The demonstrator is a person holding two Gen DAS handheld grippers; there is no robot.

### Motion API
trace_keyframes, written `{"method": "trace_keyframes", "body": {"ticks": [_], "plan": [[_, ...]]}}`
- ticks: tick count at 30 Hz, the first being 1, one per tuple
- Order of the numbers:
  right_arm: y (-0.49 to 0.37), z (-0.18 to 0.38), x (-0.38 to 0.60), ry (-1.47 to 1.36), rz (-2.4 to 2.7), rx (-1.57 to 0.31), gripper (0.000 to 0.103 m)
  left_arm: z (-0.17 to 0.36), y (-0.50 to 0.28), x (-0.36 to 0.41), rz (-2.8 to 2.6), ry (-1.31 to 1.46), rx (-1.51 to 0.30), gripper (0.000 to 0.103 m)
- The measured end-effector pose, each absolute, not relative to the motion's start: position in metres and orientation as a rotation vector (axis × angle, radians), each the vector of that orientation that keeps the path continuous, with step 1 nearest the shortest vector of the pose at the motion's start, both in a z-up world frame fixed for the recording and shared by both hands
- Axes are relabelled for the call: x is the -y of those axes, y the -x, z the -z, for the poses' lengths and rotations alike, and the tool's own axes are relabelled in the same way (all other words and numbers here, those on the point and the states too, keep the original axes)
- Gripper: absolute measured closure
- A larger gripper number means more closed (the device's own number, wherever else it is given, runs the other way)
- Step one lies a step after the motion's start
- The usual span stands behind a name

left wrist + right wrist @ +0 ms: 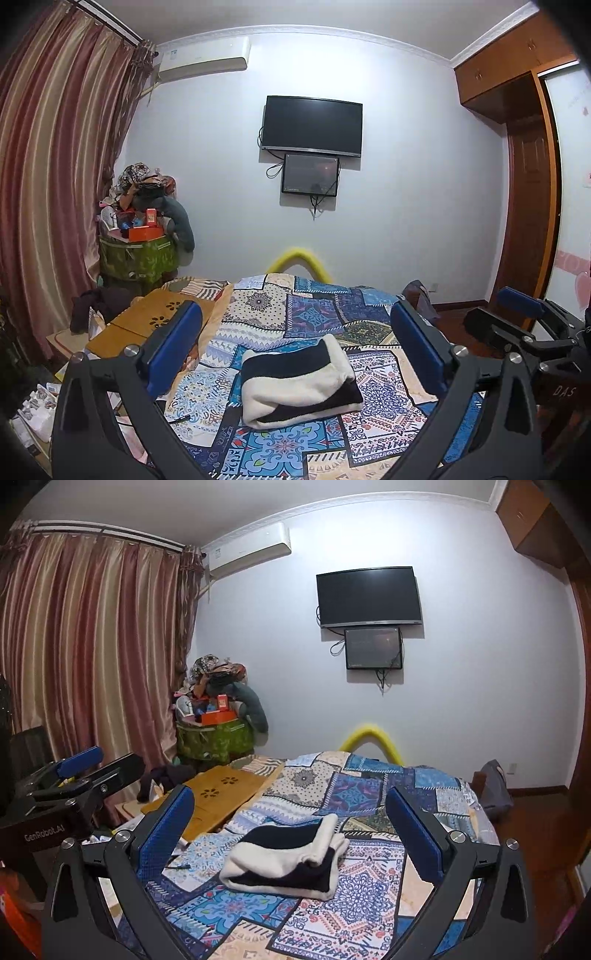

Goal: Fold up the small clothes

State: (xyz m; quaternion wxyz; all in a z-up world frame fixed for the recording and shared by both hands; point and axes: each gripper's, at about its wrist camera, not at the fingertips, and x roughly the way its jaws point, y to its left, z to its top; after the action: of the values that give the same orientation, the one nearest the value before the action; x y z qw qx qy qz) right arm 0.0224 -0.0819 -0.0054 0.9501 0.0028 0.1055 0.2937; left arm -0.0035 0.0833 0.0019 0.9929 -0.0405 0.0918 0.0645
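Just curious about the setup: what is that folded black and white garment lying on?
The black and white garment lies on a patchwork bedspread covering the bed. What the bedspread covers stays hidden. Both grippers hover open, apart from the garment.

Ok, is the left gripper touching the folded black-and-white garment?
Apart. In the left wrist view the left gripper is open, and bedspread shows between each blue pad and the folded black-and-white garment.
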Motion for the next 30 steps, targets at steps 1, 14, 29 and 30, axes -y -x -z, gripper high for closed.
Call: {"method": "trace_keyframes", "body": {"ticks": [1, 14, 29, 30], "plan": [[-0.0219, 0.0045, 0.0825, -0.006, -0.596, -0.214, 0.0, -0.0023, 0.0033, -0.0841, -0.128, 0.082, -0.185, 0.0], [-0.0203, 0.0036, 0.0806, -0.012, -0.595, -0.21, 0.0, -0.0014, 0.0027, -0.0838, -0.111, 0.084, -0.187, 0.0], [-0.0173, 0.0007, 0.08, -0.017, -0.583, -0.197, 0.0, -0.0017, 0.0023, -0.0855, -0.091, 0.086, -0.198, 0.0], [-0.0175, 0.0012, 0.0805, -0.016, -0.584, -0.198, 0.0, -0.002, 0.002, -0.0858, -0.089, 0.086, -0.199, 0.0]]}}
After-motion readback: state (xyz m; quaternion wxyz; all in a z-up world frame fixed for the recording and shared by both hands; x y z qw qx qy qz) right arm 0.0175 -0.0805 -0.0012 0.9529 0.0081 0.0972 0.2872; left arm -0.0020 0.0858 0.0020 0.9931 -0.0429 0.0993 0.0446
